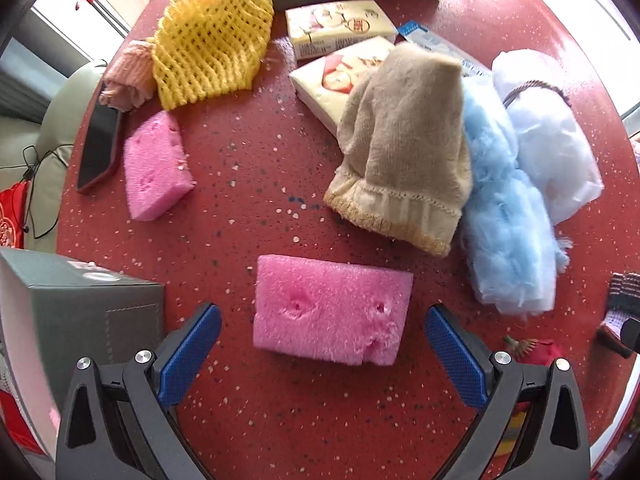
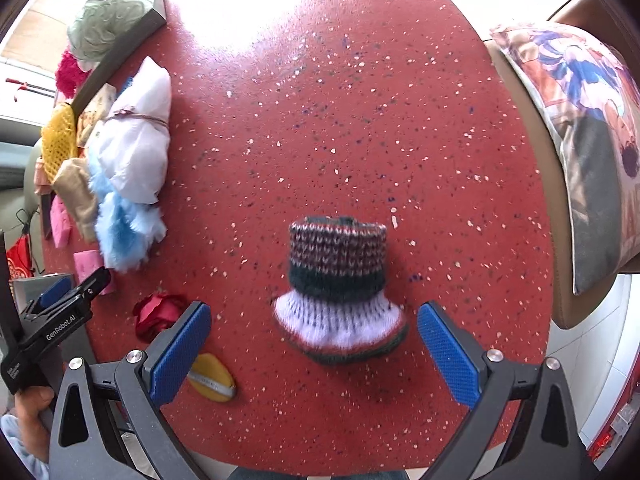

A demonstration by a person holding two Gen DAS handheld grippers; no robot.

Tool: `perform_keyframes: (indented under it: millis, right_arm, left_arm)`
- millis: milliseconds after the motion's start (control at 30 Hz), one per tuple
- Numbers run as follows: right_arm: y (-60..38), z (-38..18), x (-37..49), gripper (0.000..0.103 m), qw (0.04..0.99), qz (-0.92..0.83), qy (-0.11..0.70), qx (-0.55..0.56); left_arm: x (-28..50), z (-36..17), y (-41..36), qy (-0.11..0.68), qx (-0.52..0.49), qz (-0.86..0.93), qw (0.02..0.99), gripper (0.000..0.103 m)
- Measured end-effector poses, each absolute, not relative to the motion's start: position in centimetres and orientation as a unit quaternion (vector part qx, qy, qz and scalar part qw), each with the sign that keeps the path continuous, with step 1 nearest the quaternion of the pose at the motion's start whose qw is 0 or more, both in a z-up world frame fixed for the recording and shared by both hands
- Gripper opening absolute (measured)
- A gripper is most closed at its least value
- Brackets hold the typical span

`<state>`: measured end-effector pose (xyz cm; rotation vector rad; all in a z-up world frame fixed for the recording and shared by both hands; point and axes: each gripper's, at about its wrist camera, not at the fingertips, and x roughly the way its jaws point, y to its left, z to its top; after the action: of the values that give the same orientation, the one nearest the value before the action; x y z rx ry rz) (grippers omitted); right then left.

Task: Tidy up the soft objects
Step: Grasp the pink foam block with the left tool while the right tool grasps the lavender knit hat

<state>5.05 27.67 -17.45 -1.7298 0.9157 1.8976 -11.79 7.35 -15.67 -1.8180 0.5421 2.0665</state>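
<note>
Left wrist view: left gripper (image 1: 322,354) spread wide above a pink sponge (image 1: 332,310), untouched, long axis crosswise between the fingers, near the table (image 1: 248,184) edge. Right wrist view: right gripper (image 2: 314,354) spread around a knitted sock (image 2: 340,284), cuff pointing away.

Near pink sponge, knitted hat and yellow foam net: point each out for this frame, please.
near pink sponge (image 1: 332,308): left wrist view, middle of top face.
knitted hat (image 2: 338,280): right wrist view, dark green band.
yellow foam net (image 1: 210,40): left wrist view, mesh centre.
</note>
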Motion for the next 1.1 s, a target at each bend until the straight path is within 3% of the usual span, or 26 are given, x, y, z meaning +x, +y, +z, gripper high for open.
perform_keyframes:
  millis: [233,467,700,767,833,900,1000,1100]
  right_arm:
    - [27.0,-21.1,2.7,0.103,0.202,0.662,0.310,-0.652]
    - [25.2,-21.7,0.4,0.103,0.214,0.657,0.229,-0.686]
    - [25.9,-22.3,0.1,0.102,0.201,0.639,0.230,-0.706]
    - [26.0,-22.1,0.5,0.098,0.204,0.640,0.236,-0.702]
    - [25.7,-21.7,0.9,0.076,0.213,0.646,0.235,-0.695]
    - [25.8,-20.9,1.4,0.056,0.218,0.653,0.236,-0.685]
    - [26.2,-20.8,1.7,0.048,0.217,0.654,0.240,-0.685]
    - [26.7,-20.2,2.5,0.046,0.216,0.654,0.251,-0.680]
  left_arm:
    - [-13.1,-16.9,7.4,0.161,-0.638,0.728,0.193,0.103]
    - [-12.8,-16.8,7.1,0.157,-0.617,0.746,0.197,0.103]
    - [-12.8,-17.7,6.7,0.152,-0.640,0.732,0.178,0.101]
    - [-12.2,-17.5,6.8,0.149,-0.644,0.728,0.180,0.084]
    - [-11.7,-16.8,7.3,0.156,-0.637,0.729,0.194,0.072]
    - [-11.5,-16.7,7.7,0.161,-0.646,0.718,0.203,0.072]
    - [-11.4,-16.6,7.3,0.145,-0.661,0.708,0.202,0.071]
    - [-10.7,-15.8,5.8,0.125,-0.671,0.706,0.190,0.071]
